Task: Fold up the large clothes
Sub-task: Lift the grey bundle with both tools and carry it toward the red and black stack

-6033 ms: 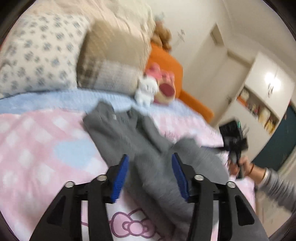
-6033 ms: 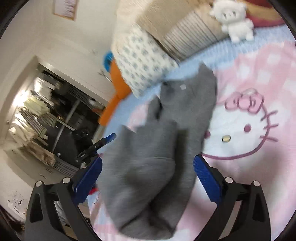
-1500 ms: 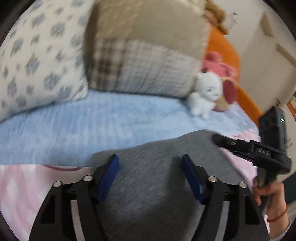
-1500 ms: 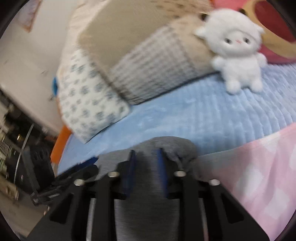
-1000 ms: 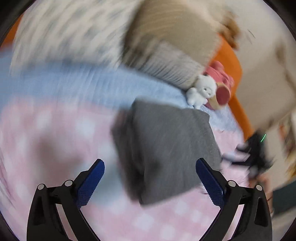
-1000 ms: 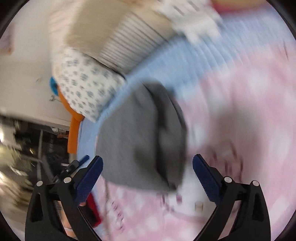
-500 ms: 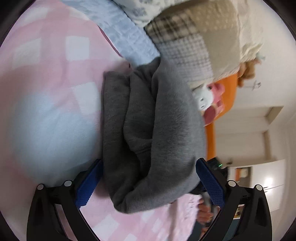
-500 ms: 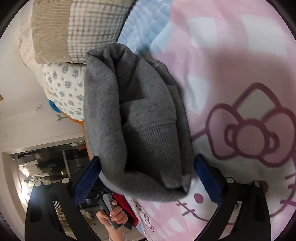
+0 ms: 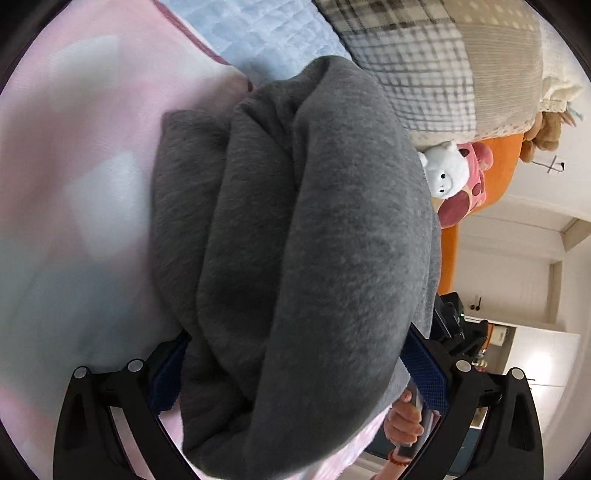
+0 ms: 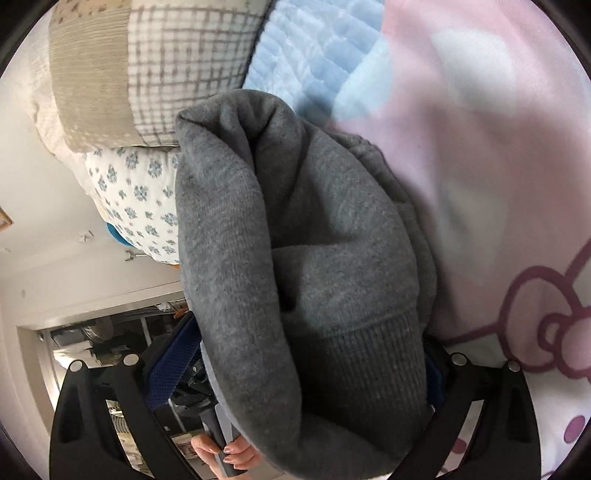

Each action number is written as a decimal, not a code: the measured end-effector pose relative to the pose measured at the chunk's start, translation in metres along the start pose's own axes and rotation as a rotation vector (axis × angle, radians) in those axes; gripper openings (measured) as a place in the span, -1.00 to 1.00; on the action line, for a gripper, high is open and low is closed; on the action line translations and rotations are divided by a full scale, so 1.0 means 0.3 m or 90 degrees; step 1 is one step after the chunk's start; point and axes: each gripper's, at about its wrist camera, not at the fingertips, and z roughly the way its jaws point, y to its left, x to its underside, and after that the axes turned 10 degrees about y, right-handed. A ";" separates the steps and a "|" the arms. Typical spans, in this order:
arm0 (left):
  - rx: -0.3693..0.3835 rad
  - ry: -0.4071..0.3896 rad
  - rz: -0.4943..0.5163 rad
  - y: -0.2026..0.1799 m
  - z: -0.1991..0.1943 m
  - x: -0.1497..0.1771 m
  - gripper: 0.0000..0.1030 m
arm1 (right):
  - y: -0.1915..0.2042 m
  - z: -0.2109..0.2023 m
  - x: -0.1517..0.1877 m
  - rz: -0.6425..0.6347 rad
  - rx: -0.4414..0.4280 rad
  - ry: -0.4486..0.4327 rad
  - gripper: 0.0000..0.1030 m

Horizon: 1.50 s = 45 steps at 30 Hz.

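A folded grey sweatshirt (image 9: pixel 314 240) lies as a thick bundle on the pink Hello Kitty blanket (image 9: pixel 81 184). My left gripper (image 9: pixel 295 376) is turned sideways with its blue pads wide apart, straddling the bundle's near end. In the right wrist view the same sweatshirt (image 10: pixel 314 258) shows its ribbed hem toward the camera. My right gripper (image 10: pixel 295 373) is also sideways and wide open around the other end of the bundle. The cloth fills the gap between both pairs of pads; I cannot tell whether the pads touch it.
Plaid pillow (image 9: pixel 424 55), floral pillow (image 10: pixel 136 199) and a light blue quilt (image 9: pixel 266 33) lie beyond the sweatshirt. A white plush toy (image 9: pixel 447 173) and a pink one sit by an orange cushion (image 9: pixel 480 206). The pink blanket (image 10: pixel 480 147) extends beside the bundle.
Both grippers have moved closer onto the folded bundle from opposite ends, so it now fills each view. Earlier the right gripper opened, releasing the cloth, and both rolled sideways.
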 end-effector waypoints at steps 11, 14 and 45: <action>-0.022 -0.052 0.061 -0.094 -0.009 0.059 0.10 | 0.049 -0.025 0.079 -0.075 0.027 -0.036 0.07; -0.017 -0.068 0.101 -0.156 -0.069 0.111 0.08 | 0.122 -0.044 0.122 -0.106 0.016 -0.046 0.06; -0.123 -0.527 0.034 0.650 -1.871 1.634 0.10 | 1.077 1.451 1.519 -0.398 -0.082 0.367 0.07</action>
